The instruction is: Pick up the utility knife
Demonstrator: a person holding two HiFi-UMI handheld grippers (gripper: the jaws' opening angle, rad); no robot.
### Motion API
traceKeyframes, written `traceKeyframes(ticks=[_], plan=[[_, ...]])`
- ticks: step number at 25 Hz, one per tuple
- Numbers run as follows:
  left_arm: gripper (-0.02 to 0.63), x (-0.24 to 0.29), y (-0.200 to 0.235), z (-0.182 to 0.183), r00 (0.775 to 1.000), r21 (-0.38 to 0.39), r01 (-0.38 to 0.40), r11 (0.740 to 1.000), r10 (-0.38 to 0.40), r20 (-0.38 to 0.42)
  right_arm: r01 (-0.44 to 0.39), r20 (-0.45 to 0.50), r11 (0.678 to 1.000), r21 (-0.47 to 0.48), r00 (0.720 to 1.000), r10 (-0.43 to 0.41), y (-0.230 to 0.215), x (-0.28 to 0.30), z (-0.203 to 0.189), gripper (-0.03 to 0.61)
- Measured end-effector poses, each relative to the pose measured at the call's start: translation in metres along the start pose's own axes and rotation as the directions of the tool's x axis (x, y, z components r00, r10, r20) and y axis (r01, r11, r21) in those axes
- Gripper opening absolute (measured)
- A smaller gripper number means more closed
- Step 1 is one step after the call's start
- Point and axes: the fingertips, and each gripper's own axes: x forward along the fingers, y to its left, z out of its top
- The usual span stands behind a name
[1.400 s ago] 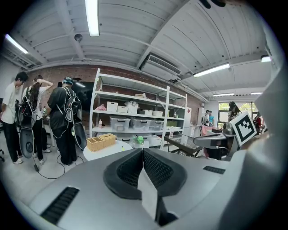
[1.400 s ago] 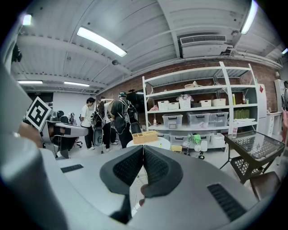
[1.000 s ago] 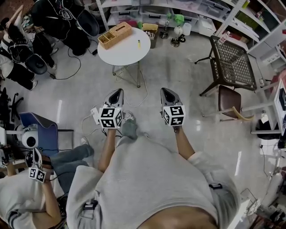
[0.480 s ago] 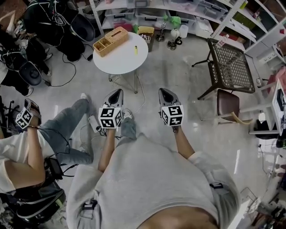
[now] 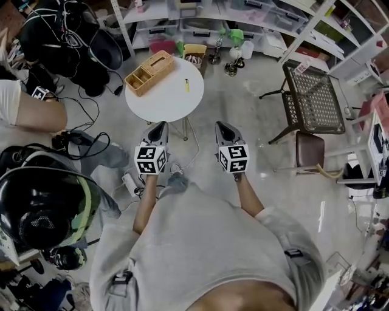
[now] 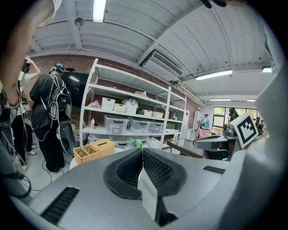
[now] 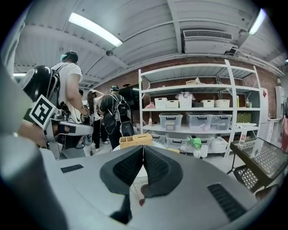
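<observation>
While held out side by side over the pale floor (image 5: pixel 243 109), both pointed toward a round white table (image 5: pixel 164 103): left gripper (image 5: pixel 159 126) and right gripper (image 5: pixel 220 126), each with its marker cube nearest the person.

Seen along the left gripper (image 6: pixel 142 152), fingers pressed flat together, dark ribbed pads meeting in one thin line, nothing caught between. Same along the right gripper (image 7: pixel 143 150): fingers closed tight on each other, nothing held.

Ahead, on the table top, the utility knife (image 5: pixel 187 85), small and yellow, lying alone on the bare white surface toward the right side. Well apart from both grippers and touched by neither. To its left on the same table, a tan box (image 5: pixel 149 65) with open compartments, set at a slant near the far edge; near the knife but not touching it.

Behind the table, white shelves (image 5: pixel 200 18) loaded with clear bins. Off to the right, a dark mesh chair (image 5: pixel 313 91) standing on the floor, well clear of the table.

Same box (image 7: pixel 135 140) and shelves (image 7: pixel 198 112) also visible past the closed right fingers.
</observation>
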Motion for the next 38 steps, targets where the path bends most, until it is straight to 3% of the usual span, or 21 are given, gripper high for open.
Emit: traceKeyframes(ticks=[19,31,38], plan=[[0.021,0.088,0.12,0.032,0.996,0.001,0.089,0.996,-0.089,-0.006,0.084,-0.022,0.996,-0.006,0.996,-0.084,0.01,0.131,0.035,0.032],[0.021,0.112,0.135,0.028,0.993,-0.007,0.114,0.993,-0.114,-0.037,0.096,-0.066,0.995,0.003,0.993,-0.096,0.005,0.151,0.026,0.032],[0.021,0.123,0.138,0.028,0.995,-0.013,0.087,0.996,-0.088,-0.051,0.07,-0.071,0.998,0.004,0.995,-0.07,-0.007,0.171,0.031,0.032]])
